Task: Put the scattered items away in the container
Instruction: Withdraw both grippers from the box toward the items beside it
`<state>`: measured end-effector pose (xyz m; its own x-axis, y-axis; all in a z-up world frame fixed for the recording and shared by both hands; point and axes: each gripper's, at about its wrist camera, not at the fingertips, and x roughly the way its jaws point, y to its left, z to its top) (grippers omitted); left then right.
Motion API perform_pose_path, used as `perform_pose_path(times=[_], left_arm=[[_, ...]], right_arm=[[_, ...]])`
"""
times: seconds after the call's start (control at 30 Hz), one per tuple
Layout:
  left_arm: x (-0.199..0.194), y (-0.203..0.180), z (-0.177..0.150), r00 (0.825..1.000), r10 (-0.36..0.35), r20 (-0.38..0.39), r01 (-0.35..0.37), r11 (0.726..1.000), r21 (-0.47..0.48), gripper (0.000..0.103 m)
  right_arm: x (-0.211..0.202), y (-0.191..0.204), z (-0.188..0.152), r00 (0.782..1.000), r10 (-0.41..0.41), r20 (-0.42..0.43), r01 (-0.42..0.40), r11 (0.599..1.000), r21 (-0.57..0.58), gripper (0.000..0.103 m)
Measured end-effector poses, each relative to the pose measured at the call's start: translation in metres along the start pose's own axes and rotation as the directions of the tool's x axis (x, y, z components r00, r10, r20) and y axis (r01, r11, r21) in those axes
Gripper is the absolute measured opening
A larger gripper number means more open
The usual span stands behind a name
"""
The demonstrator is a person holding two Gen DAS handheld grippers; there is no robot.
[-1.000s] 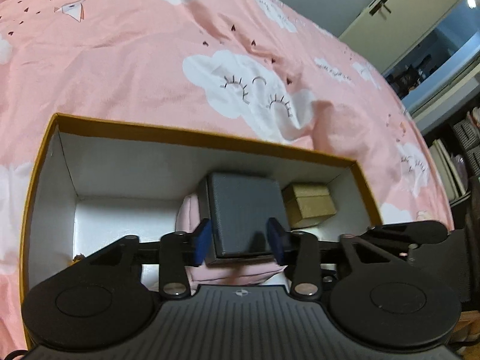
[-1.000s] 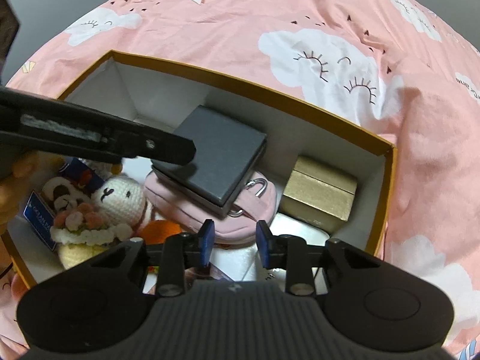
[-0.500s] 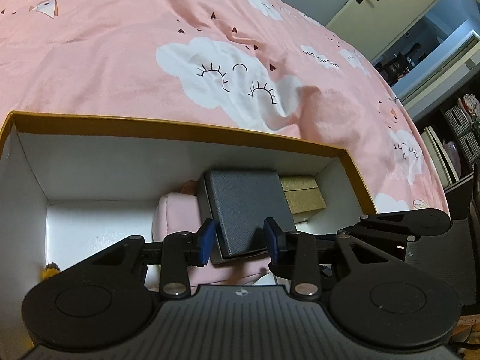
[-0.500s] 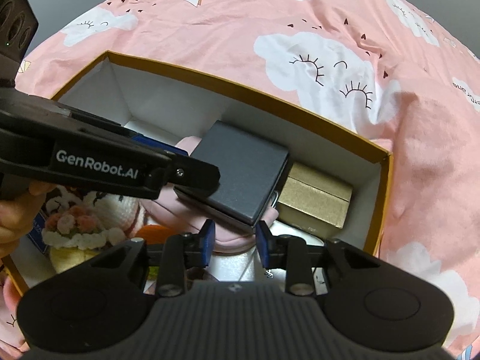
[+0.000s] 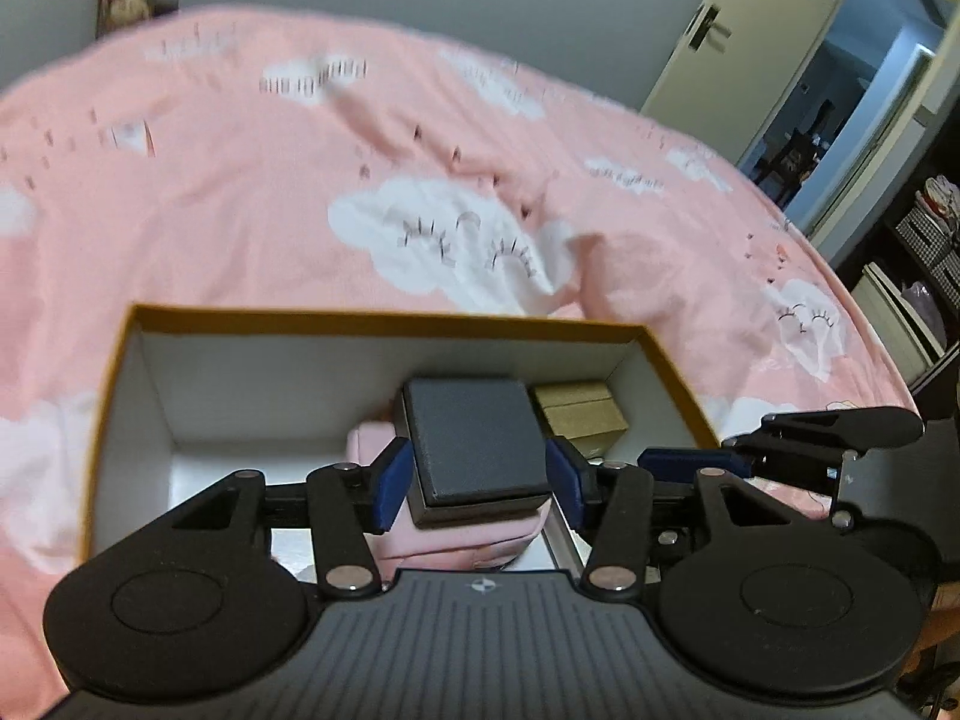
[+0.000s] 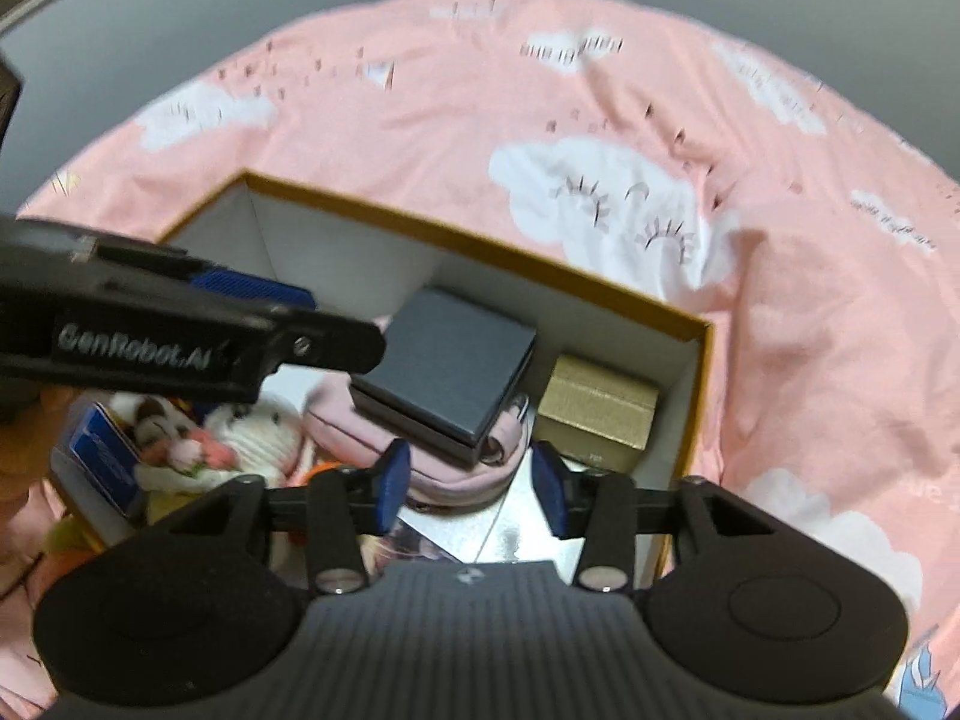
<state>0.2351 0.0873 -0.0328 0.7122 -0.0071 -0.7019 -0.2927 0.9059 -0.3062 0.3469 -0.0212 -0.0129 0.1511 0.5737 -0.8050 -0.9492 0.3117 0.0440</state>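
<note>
Container (image 6: pixel 696 360) crowded: grey box (image 6: pixel 447 363) tilted atop pink pouch (image 6: pixel 360 438), may slide. Left gripper (image 5: pixel 480 483) and right gripper (image 6: pixel 474 489) jaws opening, gripping nothing.

The box (image 6: pixel 690 372) sits on the bed (image 6: pixel 810 330) in front of me. Inside it, a case (image 6: pixel 447 369) lies on top of a pouch (image 6: pixel 354 432), with a carton (image 6: pixel 594 414) just to its right against the right wall. Left of the pouch are the plush toys (image 6: pixel 240 438), and a packet (image 6: pixel 102 468) stands at the far left. My left gripper (image 6: pixel 252 324) reaches over the left part of the box, above the toys.
</note>
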Motion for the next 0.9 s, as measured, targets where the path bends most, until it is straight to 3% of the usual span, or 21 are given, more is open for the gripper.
perform_pose_path(times=[0.23, 0.3, 0.4, 0.53, 0.7, 0.9], left_arm=[[-0.052, -0.017, -0.025, 0.991, 0.024, 0.128, -0.032, 0.998, 0.058, 0.064], [-0.064, -0.023, -0.031, 0.987, 0.038, 0.159, -0.052, 0.995, 0.082, 0.065], [-0.078, -0.03, -0.04, 0.98, 0.054, 0.19, -0.078, 0.99, 0.119, 0.066], [-0.093, -0.033, -0.051, 0.979, 0.05, 0.196, -0.076, 0.989, 0.127, 0.066], [-0.107, -0.035, -0.068, 0.977, 0.064, 0.205, -0.095, 0.985, 0.144, 0.066], [-0.116, -0.036, -0.094, 0.984, 0.064, 0.169, -0.099, 0.973, 0.209, 0.067]], right_arm=[[-0.045, 0.02, -0.022, 0.982, -0.064, 0.177, 0.057, 0.998, 0.039, 0.062], [-0.055, 0.024, -0.029, 0.973, -0.075, 0.219, 0.061, 0.996, 0.069, 0.069], [-0.069, 0.032, -0.04, 0.96, -0.078, 0.268, 0.053, 0.993, 0.102, 0.07], [-0.089, 0.045, -0.058, 0.943, -0.107, 0.314, 0.068, 0.989, 0.133, 0.071], [-0.108, 0.062, -0.082, 0.919, -0.141, 0.367, 0.086, 0.983, 0.162, 0.082], [-0.119, 0.081, -0.105, 0.909, -0.153, 0.389, 0.092, 0.981, 0.17, 0.083]])
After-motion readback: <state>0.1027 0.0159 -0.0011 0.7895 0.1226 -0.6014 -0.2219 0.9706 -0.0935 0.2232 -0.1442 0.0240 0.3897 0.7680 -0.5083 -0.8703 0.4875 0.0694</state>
